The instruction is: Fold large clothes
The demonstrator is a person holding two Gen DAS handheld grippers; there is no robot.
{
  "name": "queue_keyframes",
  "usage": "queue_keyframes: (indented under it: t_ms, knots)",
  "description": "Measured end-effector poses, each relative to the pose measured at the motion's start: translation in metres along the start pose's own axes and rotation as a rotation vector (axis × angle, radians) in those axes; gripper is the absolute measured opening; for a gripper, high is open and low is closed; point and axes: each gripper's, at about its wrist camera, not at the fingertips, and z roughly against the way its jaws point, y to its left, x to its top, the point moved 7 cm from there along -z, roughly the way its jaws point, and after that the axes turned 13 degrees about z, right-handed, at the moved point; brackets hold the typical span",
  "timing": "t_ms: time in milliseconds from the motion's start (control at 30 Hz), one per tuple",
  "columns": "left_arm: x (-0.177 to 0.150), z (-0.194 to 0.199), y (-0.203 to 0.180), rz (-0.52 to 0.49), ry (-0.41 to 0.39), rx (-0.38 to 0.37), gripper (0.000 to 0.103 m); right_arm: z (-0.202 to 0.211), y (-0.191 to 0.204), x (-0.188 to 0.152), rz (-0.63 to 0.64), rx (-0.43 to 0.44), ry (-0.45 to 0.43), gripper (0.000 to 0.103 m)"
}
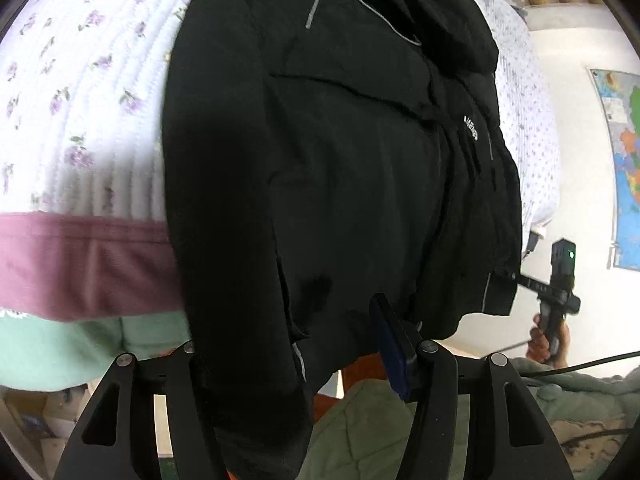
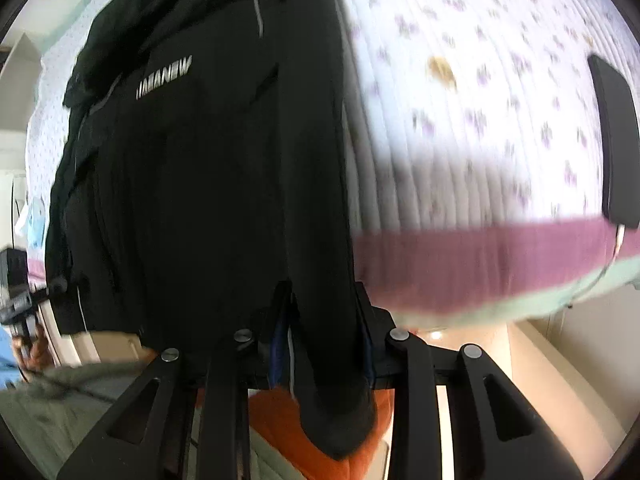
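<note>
Black jacket [image 1: 340, 180] lies on the floral quilt [image 1: 80, 80], long axis running from the bed edge, nearest both cameras, away toward the hood end; its hem overhangs the quilt's maroon border [image 1: 80, 264].

Left gripper [image 1: 296, 356]: jaws set fairly wide, with the jacket's near-left hem and a drooping sleeve between them; one blue pad [image 1: 390, 356] shows bare on the right, the other is buried in cloth; grip on the jacket is judged probable, not confirmed.

Right gripper [image 2: 324, 344]: jaws narrow, closed on a hanging fold of the jacket at the hem; frame is motion-blurred.

Both grippers stand at the hem end, one at each corner, neither nearer; the fold is judged to carry the hem away along the long axis toward the hood.

Surroundings relative to the jacket: a dark phone-like slab [image 2: 616, 140] well apart to its right on the quilt; green bedding [image 1: 380, 432] and something orange [image 2: 288, 432] below the hem; nothing lies on the jacket itself.
</note>
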Motion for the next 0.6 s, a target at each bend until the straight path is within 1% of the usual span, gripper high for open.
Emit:
queue_keyframes:
  t_ms: [33,67,100,133,167,200,233,267,367,400,433,467,567,600]
  knots:
    - [0.001,-0.004,0.0,-0.008,-0.001,0.013,0.06,-0.005,0.001,-0.009,-0.002,0.009,0.027,0.035]
    - [0.0,-0.008,0.0,-0.019,0.003,0.035,0.057,-0.011,0.002,-0.019,-0.011,0.024,0.057,0.035]
    - [-0.001,-0.012,0.0,-0.029,0.006,0.061,0.042,-0.016,0.004,-0.024,-0.017,0.04,0.074,0.036]
    - [0.002,-0.012,0.001,-0.032,0.0,0.096,0.032,-0.02,0.006,-0.028,-0.018,0.056,0.09,0.033]
    - [0.007,-0.009,0.003,-0.017,-0.006,0.093,0.016,-0.021,0.008,-0.029,-0.019,0.054,0.092,0.028]
    - [0.012,-0.003,-0.001,0.01,-0.016,0.051,0.016,-0.018,0.009,-0.026,-0.033,0.066,0.071,0.017]
    - [0.016,0.005,-0.003,0.027,-0.034,0.016,0.016,-0.011,0.012,-0.021,-0.057,0.104,0.04,0.015]
    - [0.022,0.017,-0.01,0.046,-0.063,-0.032,0.016,0.0,0.013,-0.014,-0.065,0.116,0.0,0.015]
    - [0.04,0.05,-0.03,0.06,-0.142,-0.142,0.016,0.035,0.015,0.007,-0.045,0.146,-0.104,0.014]
    - [0.05,0.065,-0.04,0.06,-0.181,-0.196,0.016,0.051,0.015,0.016,-0.045,0.182,-0.147,0.014]
    - [0.058,0.077,-0.047,0.06,-0.209,-0.231,0.016,0.059,0.014,0.025,-0.049,0.209,-0.169,0.014]
    - [0.066,0.089,-0.052,0.061,-0.236,-0.272,0.016,0.073,0.013,0.037,-0.057,0.25,-0.208,0.014]
    - [0.093,0.119,-0.063,0.093,-0.288,-0.403,0.016,0.105,0.013,0.066,-0.062,0.309,-0.305,0.014]
    - [0.1,0.126,-0.065,0.1,-0.305,-0.427,0.016,0.115,0.003,0.077,-0.063,0.323,-0.331,0.014]
